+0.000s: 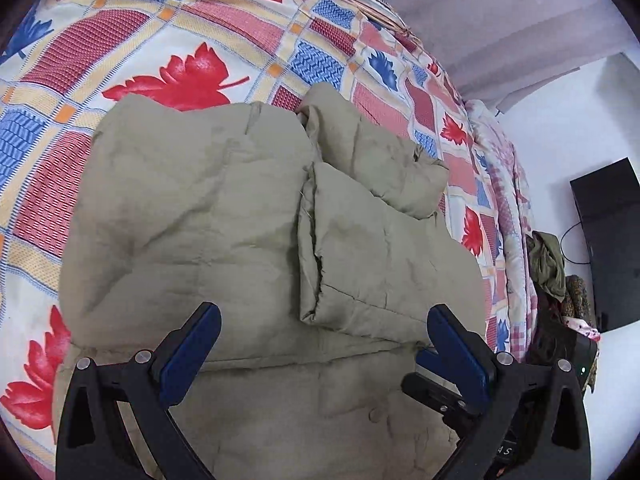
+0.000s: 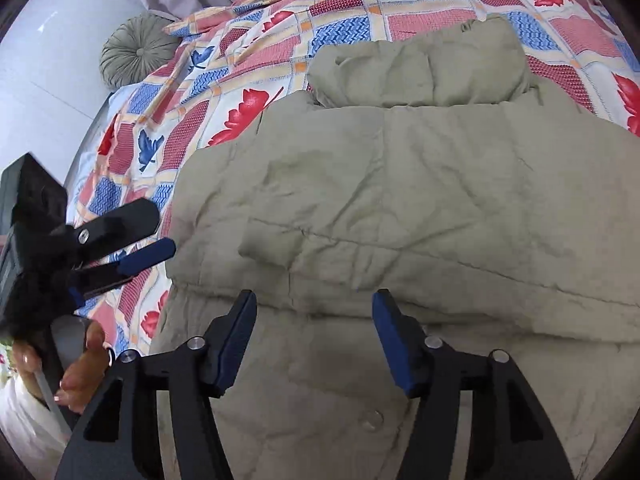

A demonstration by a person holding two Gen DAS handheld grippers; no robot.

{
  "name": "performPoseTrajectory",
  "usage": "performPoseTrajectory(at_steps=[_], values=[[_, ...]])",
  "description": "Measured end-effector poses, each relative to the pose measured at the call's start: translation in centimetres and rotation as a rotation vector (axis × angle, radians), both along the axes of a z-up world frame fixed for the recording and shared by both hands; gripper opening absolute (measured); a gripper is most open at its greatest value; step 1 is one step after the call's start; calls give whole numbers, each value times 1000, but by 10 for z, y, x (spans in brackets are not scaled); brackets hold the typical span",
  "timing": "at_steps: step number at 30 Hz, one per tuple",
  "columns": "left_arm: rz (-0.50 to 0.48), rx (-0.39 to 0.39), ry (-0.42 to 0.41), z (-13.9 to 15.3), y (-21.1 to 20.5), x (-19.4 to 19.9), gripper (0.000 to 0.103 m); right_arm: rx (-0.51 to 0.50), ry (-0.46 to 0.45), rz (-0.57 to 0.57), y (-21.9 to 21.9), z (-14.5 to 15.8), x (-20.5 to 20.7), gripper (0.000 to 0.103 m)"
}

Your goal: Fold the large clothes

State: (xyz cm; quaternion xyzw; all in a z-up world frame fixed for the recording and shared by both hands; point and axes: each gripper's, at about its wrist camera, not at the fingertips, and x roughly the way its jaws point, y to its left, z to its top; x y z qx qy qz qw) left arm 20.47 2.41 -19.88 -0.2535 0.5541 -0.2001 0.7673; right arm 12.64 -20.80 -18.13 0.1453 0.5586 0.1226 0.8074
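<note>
Jacket (image 1: 224, 208) lower centre of frame: puffy, soft, bulky, probably light; pinch hem edge. Left gripper (image 1: 320, 340), right gripper (image 2: 314, 336) both spread, empty.

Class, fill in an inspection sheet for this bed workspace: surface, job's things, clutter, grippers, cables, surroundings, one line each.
Surface: bed under a patchwork bedspread with red and blue leaves.
Job's things: padded khaki jacket lying flat, one sleeve folded across the body, hood at the far end.
Clutter: round grey pleated cushion at the bed's edge; heap of dark clothes beside the bed.
Grippers: left gripper open, above the jacket; right gripper open, nothing between its jaws.
Cables: thin black cable against the wall.
Surroundings: grey curtain, white wall, black panel.
</note>
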Motion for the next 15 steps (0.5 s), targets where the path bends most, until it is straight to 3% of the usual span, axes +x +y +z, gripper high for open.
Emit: performPoseTrajectory(at_steps=[4,7,9,11,12,15], values=[[-31,41,23,-17,-24,13,103,-117,-2,-61,-48,7,-34,63],[-55,66,24,-27,-45,27,98,-190,35,-153,-99,4,-51,21],[-81,73,38,-35,-61,36,73,-220,65,-224,-134,-5,-61,19],[-108,76,81,-44,-76,47,18,-239,70,-294,-165,-10,-70,14],[-118,68,91,-45,-82,49,11,-243,63,-327,-176,-11,-72,14],[-81,63,11,-22,-84,45,10,-255,47,-429,-208,-13,-73,14]])
